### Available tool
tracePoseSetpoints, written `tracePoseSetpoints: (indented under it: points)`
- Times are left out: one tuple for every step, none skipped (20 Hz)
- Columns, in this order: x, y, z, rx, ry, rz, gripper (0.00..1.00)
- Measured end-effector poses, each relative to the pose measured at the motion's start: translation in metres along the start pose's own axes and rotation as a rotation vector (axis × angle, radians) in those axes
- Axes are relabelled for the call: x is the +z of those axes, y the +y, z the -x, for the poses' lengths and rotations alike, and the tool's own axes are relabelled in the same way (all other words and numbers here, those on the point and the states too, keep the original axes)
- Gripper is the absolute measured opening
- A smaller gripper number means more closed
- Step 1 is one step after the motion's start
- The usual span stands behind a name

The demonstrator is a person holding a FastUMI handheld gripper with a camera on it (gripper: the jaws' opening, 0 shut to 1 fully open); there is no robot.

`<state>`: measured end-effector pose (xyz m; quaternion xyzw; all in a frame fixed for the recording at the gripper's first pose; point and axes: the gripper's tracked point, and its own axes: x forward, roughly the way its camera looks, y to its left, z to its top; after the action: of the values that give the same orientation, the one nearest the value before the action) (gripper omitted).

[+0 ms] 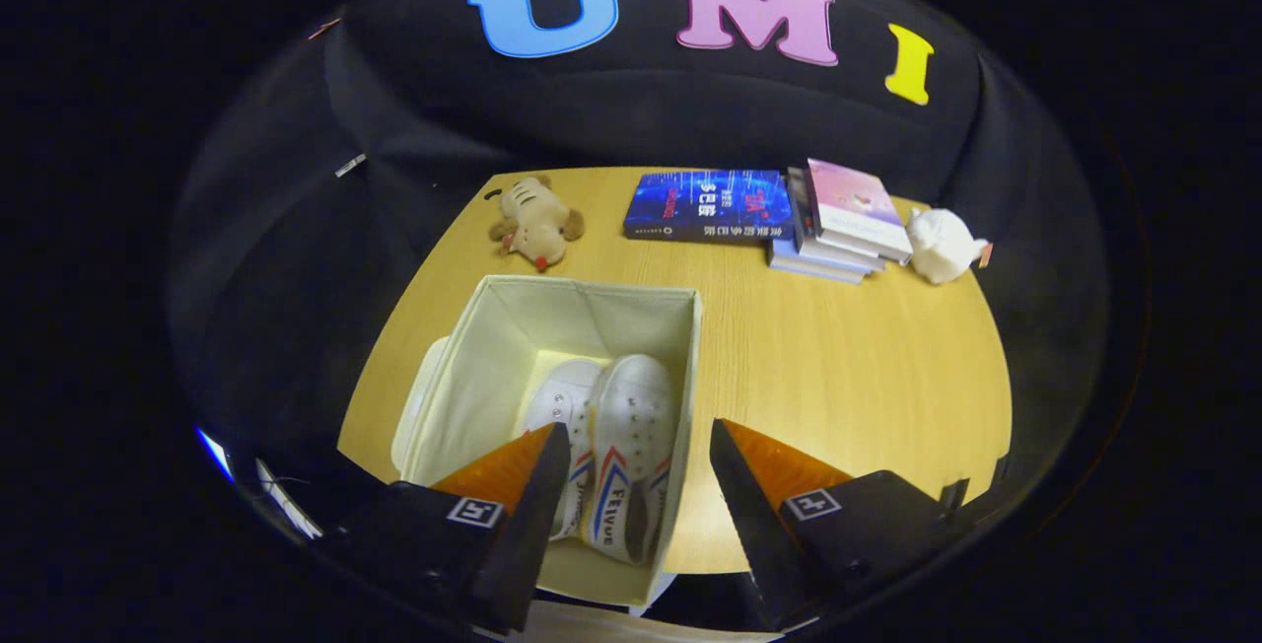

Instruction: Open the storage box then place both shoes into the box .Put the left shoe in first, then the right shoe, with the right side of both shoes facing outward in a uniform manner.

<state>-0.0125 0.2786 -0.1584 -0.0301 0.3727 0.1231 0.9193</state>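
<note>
I see the storage box (582,327) open at the surface's near-left edge, both shoes (616,446) lying side by side inside, toes pointing away. My fingers (639,485) hang released above them, gripping nothing.

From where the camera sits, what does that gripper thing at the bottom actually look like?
The gripper has two wedge-shaped fingers that taper to narrow tips. Each is fixed to a blocky black mount, and each mount carries a small square black-and-white marker. No cables can be seen.
</note>
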Motion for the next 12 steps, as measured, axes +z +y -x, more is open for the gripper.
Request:
tracePoseSetpoints:
  points:
    - [0.006,-0.009,0.009,-0.016,-0.036,0.021,0.91]
    - [0.012,-0.021,0.016,-0.035,-0.069,0.033,0.94]
    - [0.019,-0.034,0.025,-0.052,-0.104,0.036,0.95]
    - [0.026,-0.047,0.033,-0.069,-0.139,0.038,0.97]
    - [0.034,-0.061,0.042,-0.083,-0.174,0.037,0.98]
    - [0.042,-0.077,0.050,-0.095,-0.213,0.035,0.98]
    - [0.048,-0.089,0.057,-0.098,-0.244,0.032,0.98]
    - [0.057,-0.103,0.065,-0.099,-0.289,0.025,0.98]
    - [0.066,-0.118,0.074,-0.102,-0.332,0.016,0.98]
    - [0.073,-0.133,0.081,-0.107,-0.371,0.015,0.98]
    - [0.083,-0.153,0.088,-0.110,-0.398,0.026,0.98]
    - [0.086,-0.164,0.091,-0.112,-0.420,0.040,0.98]
